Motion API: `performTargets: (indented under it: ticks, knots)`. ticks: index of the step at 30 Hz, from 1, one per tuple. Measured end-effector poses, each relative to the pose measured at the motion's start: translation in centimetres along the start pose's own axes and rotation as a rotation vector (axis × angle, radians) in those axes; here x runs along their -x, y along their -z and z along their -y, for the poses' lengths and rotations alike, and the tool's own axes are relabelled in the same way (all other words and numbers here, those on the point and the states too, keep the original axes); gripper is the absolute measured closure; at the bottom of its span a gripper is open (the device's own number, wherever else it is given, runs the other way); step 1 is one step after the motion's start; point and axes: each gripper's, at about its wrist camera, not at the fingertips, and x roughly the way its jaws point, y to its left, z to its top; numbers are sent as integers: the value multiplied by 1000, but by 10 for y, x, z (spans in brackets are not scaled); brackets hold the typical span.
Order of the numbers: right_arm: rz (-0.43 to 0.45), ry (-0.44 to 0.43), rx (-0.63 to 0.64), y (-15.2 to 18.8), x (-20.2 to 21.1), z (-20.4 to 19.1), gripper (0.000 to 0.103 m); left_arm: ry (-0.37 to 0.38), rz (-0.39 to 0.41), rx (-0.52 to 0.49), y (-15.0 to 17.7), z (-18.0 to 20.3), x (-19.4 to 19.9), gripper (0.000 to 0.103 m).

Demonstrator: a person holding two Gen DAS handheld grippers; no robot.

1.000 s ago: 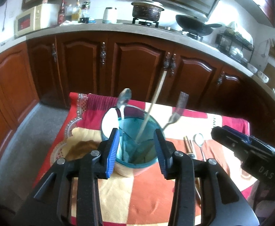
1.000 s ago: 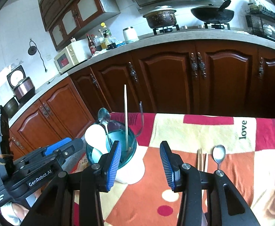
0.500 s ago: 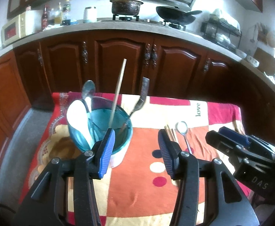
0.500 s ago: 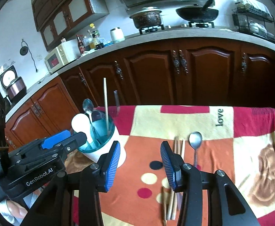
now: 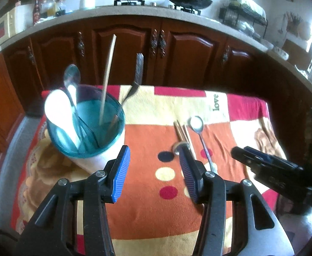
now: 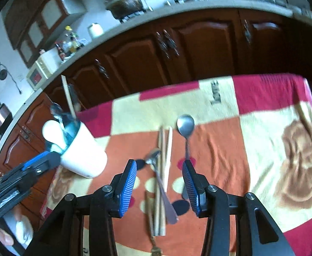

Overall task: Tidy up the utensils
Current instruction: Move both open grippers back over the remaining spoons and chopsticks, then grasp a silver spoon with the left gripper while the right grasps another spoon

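Note:
A white holder with a teal inside (image 5: 85,132) stands at the table's left and holds a white spoon (image 5: 60,111), a metal spoon, a chopstick (image 5: 108,72) and a fork (image 5: 135,74); it also shows in the right wrist view (image 6: 81,149). On the cloth lie wooden chopsticks (image 6: 164,149), a metal spoon (image 6: 185,128) and a second spoon (image 6: 160,181) across the chopsticks. My right gripper (image 6: 159,183) is open, low over these loose utensils. My left gripper (image 5: 153,170) is open and empty, right of the holder.
A patterned red, orange and cream cloth (image 5: 151,202) covers the table. Dark wooden cabinets (image 5: 188,55) stand behind it, under a counter with pots and a microwave. The table's far and right edges drop off close by.
My left gripper has pulled back and to the right, away from the holder. My right gripper has moved right and down, over the loose chopsticks and spoons.

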Motion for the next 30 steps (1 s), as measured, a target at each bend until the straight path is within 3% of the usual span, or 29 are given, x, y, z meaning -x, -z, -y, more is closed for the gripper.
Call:
performTargets:
  ticks: [5, 15, 23, 30]
  knots:
    - [-56, -21, -11, 8, -25, 13, 60, 11, -53, -9, 10, 7, -21, 55]
    - [-83, -9, -13, 1, -52, 30, 60, 50, -123, -4, 15, 22, -53, 55]
    - [-74, -19, -45, -15, -63, 53, 60, 137, -209, 86, 9, 34, -92, 56]
    - [-82, -33, 4, -37, -86, 61, 60, 163, -277, 135, 8, 37, -124, 55]
